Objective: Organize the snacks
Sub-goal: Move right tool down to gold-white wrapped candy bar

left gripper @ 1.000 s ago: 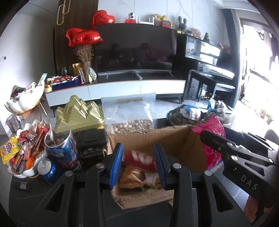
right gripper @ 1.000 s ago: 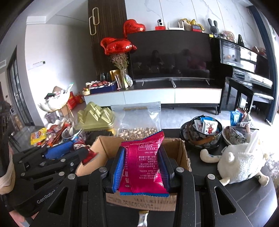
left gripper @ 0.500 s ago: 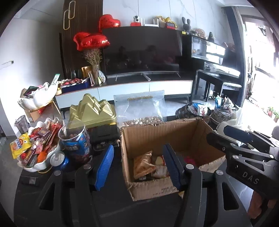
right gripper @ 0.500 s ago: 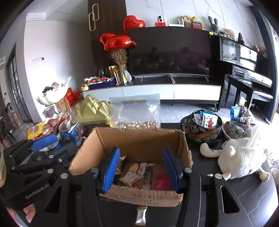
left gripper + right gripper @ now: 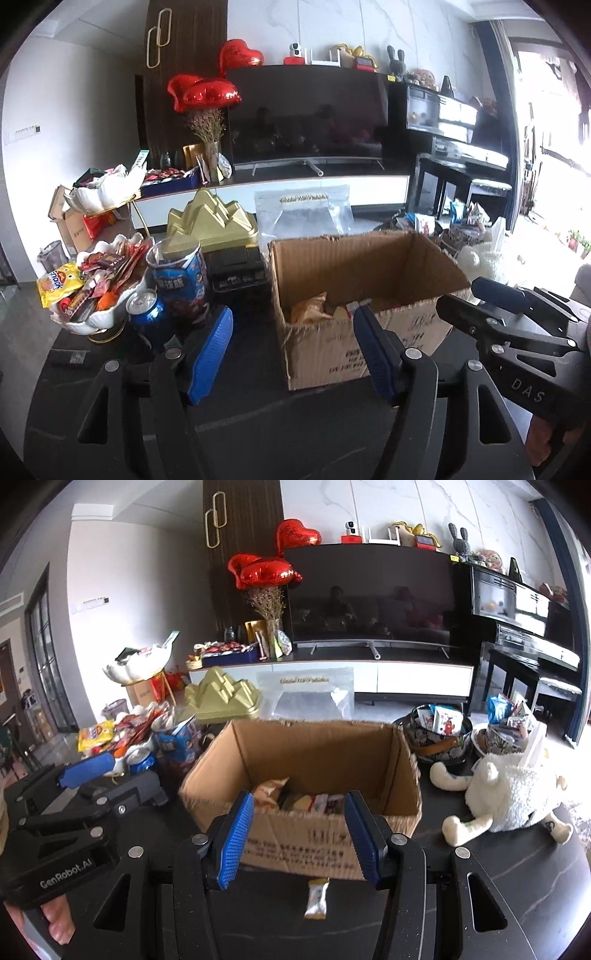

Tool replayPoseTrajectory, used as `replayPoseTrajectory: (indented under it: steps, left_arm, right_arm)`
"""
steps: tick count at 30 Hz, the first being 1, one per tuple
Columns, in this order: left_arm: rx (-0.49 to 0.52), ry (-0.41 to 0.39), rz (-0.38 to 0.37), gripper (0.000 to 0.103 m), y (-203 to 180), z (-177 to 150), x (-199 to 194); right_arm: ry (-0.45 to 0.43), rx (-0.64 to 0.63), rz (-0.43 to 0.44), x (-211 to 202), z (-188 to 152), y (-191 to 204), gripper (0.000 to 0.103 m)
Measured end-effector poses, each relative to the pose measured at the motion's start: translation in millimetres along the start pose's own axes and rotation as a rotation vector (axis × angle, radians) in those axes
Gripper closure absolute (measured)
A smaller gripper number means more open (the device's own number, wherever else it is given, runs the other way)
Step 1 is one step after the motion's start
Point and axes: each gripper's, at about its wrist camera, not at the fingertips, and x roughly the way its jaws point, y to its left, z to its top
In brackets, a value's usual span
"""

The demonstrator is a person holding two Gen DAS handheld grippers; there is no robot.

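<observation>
Snacks (image 5: 295, 801) in cardboard box (image 5: 317, 749), yellow "snack" bag (image 5: 59, 282), "DAS" hand-held gripper (image 5: 524, 391)

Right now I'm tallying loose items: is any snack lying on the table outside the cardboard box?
Yes: a small wrapped snack lies on the dark table just in front of the cardboard box.

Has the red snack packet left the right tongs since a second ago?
Yes. The right tongs are empty and back from the cardboard box; the packet went down into it.
</observation>
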Motion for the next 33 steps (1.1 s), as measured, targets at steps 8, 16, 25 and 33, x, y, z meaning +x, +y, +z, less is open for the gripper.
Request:
replayPoseTrajectory:
  steps: [8,16,25,33]
  left_arm:
    - [0.023,-0.002,0.038,0.035,-3.5,-30.8,2.1]
    - [0.022,0.069,0.018,0.035,-3.2,-59.4,22.5]
    - [-0.009,0.160,-0.024,0.035,-4.8,-81.0,50.2]
    - [-0.006,0.226,-0.011,0.035,-8.3,-96.3,72.9]
  right_arm:
    - [0.042,0.016,0.021,8.1,-30.5,-3.0,0.051]
    - [0.085,0.026,0.015,27.1,-52.4,-9.5,0.051]
    - [0.151,0.038,0.006,51.5,-69.6,-15.0,0.051]
    - [0.237,0.068,0.018,76.6,-87.1,-20.6,0.051]
